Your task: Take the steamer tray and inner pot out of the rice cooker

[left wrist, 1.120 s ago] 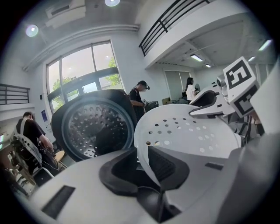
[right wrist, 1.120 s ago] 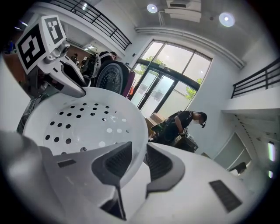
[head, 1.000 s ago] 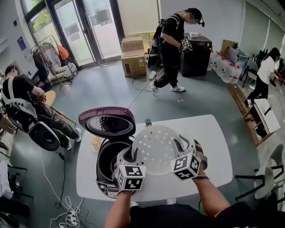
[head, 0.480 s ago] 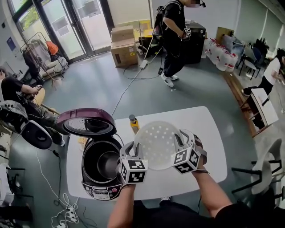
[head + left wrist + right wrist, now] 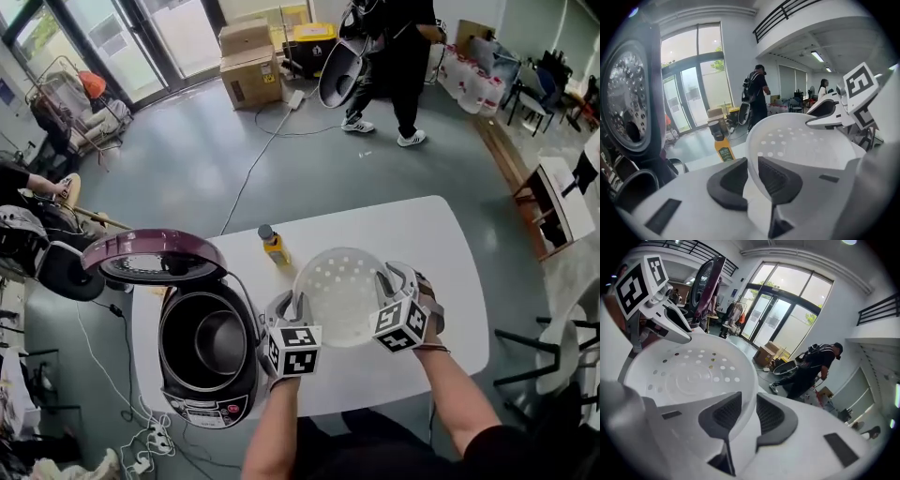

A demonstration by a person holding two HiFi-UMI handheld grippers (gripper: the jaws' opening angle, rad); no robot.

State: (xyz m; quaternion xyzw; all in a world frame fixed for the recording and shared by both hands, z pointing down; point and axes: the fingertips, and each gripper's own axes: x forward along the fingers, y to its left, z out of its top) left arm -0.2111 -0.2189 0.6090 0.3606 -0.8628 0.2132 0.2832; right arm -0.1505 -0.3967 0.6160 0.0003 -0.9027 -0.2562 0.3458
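A white perforated steamer tray [image 5: 339, 293] hangs low over the white table [image 5: 441, 253], right of the rice cooker [image 5: 204, 354]. My left gripper [image 5: 296, 305] is shut on the tray's left rim [image 5: 751, 154], its dark pads on either side of the thin wall. On the opposite rim [image 5: 749, 394] my right gripper [image 5: 382, 284] is shut the same way. The cooker's purple lid [image 5: 150, 255] stands up, and the dark inner pot [image 5: 217, 337] sits inside the body.
A small yellow bottle [image 5: 273, 245] with a dark cap stands on the table behind the tray. A cable runs off the cooker to the floor at left. A person [image 5: 398, 47] carrying a round pan walks beyond the table; another sits at far left.
Both grippers have carried the tray down and to the right, away from above the cooker, toward the tabletop. The person in the background has walked on.
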